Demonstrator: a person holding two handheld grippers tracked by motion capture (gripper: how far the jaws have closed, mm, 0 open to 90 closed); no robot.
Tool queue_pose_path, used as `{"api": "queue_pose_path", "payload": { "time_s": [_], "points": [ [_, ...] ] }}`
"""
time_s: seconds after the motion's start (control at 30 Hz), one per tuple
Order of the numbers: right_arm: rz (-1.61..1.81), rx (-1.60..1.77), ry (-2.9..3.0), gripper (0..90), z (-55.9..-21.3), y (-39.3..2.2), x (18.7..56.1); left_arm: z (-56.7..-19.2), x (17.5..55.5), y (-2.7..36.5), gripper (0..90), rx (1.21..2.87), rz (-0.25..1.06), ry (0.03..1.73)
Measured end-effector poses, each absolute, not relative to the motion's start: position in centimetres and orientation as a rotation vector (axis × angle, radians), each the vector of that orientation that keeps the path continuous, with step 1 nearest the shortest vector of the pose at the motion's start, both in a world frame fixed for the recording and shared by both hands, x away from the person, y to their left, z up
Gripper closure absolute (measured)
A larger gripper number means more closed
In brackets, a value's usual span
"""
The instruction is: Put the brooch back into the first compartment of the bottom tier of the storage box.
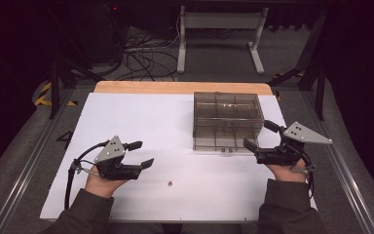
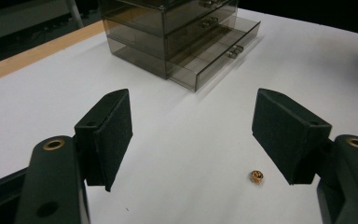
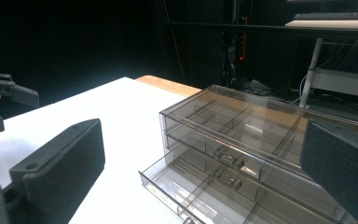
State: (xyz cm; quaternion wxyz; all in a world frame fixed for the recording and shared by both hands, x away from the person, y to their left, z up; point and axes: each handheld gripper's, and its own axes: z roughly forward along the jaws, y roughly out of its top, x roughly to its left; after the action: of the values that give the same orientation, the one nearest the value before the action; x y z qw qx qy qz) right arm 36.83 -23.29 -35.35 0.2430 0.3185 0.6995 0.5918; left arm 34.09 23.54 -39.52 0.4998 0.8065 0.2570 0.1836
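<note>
Small gold bead (image 2: 257, 176), maybe a nut, bare on the white table (image 1: 141, 122), just beside the left gripper (image 1: 142, 155); fingers apart, nothing held. Right gripper (image 1: 259, 135) spread wide beside the clear drawer box (image 1: 228, 120), bottom drawer (image 3: 200, 193) pulled out.

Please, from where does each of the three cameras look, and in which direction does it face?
High view: above the person's side, facing forward and down on the white table; both hands and sleeves show.
Left gripper view: on the left hand-held gripper, looking along its open jaws at a small gold bead.
Right gripper view: on the right hand-held gripper, facing the clear drawer organizer, bottom drawer pulled out.
All views share the organizer.
</note>
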Motion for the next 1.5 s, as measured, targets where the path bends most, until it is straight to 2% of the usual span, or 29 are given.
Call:
{"api": "queue_pose_path", "payload": {
  "time_s": [0.8, 1.5],
  "points": [
    [1.621, 0.872, 1.908, 0.6, -35.3, -23.4, 36.7, -42.0, 34.1, 20.7, 34.9, 2.059, 0.366, 0.575],
    [1.619, 0.869, 1.908, 0.6, -35.2, -23.4, 36.7, -43.7, 34.4, 19.1, 46.1, 2.157, 0.297, 0.564]
  ]
}}
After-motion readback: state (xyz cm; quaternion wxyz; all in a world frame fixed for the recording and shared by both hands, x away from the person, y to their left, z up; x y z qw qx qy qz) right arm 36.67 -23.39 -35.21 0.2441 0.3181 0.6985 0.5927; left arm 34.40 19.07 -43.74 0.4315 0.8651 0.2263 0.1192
